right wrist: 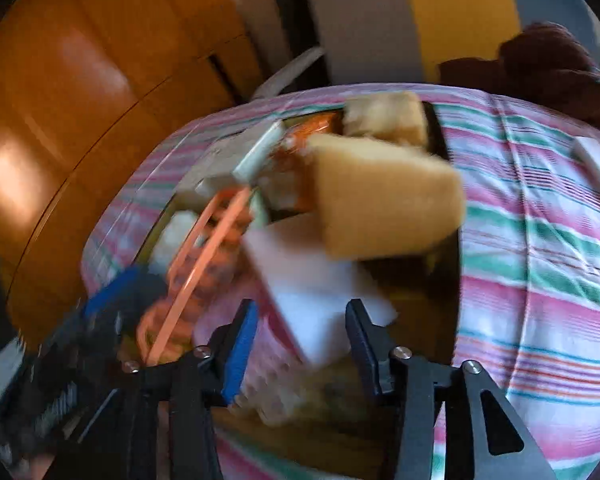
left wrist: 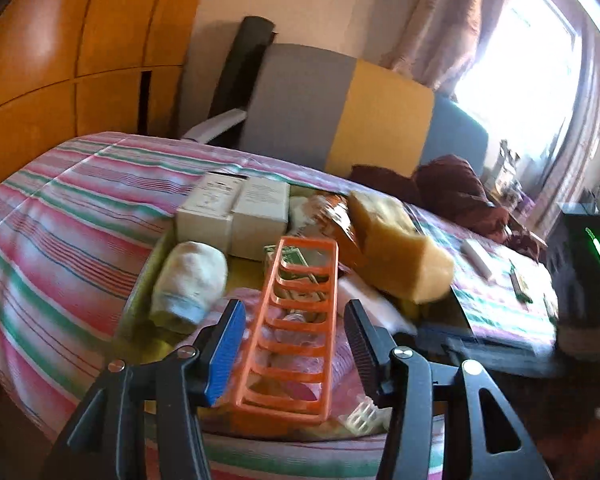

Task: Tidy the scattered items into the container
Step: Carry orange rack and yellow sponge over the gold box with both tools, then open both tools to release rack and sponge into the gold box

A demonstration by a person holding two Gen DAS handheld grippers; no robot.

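Container (left wrist: 140, 280) sits on striped bedspread (left wrist: 68, 200), shallow, yellowish-green rim on its left side, already crowded. Inside: two white boxes (left wrist: 236, 216) at the far end side by side, rolled cloth (left wrist: 190, 280) along the left wall, orange rack (left wrist: 296, 328) lying lengthwise down the middle over pink wrapped stuff, green packet (left wrist: 288, 258) under the rack's far end, orange-printed bag (left wrist: 340, 216) behind. Yellow sponge (left wrist: 396, 248) tilted at the right side, one end over the edge; blurred, cannot tell if it rests or is mid-air. White block (right wrist: 316, 292) just under the sponge in the right wrist view, leaning on the pink pack.

Left gripper (left wrist: 296, 344) over the near end of the container, jaws spread wide either side of the rack, not touching it, holding nothing. Right gripper (right wrist: 304, 340) also spread apart, above the white block, nothing clamped; heavy motion blur in this view.

Still loose on the bedspread to the right: white bar (left wrist: 478, 258) and a small green flat item (left wrist: 520, 284), well apart from the container. Dark red cloth (left wrist: 460, 196) bunched at the far side near the headboard (left wrist: 340, 112). Wooden wardrobe (left wrist: 68, 52) to the left, bright window (left wrist: 532, 60) at right.
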